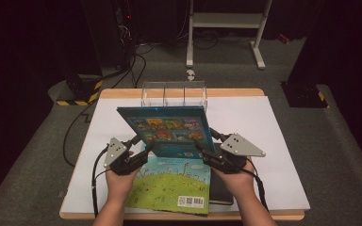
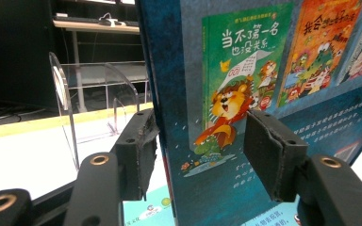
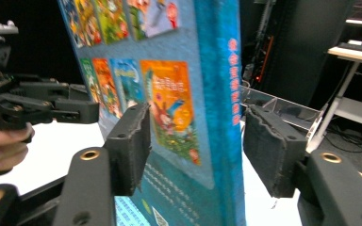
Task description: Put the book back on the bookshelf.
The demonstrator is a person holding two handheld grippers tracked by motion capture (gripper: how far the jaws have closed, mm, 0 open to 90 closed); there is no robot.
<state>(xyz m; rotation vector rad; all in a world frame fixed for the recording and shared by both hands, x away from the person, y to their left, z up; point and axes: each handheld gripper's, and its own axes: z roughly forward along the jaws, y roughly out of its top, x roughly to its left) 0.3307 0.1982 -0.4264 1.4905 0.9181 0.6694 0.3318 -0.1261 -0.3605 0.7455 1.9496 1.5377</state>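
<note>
A blue book stands tilted above the bench, just in front of a clear rack. The left claw and right claw flank its lower edges, jaws parted with gaps showing, over a green book.

Each hand-held gripper had black jaws with brass-ringed screw holes, a grey three-cornered plate and a black cable.
</note>
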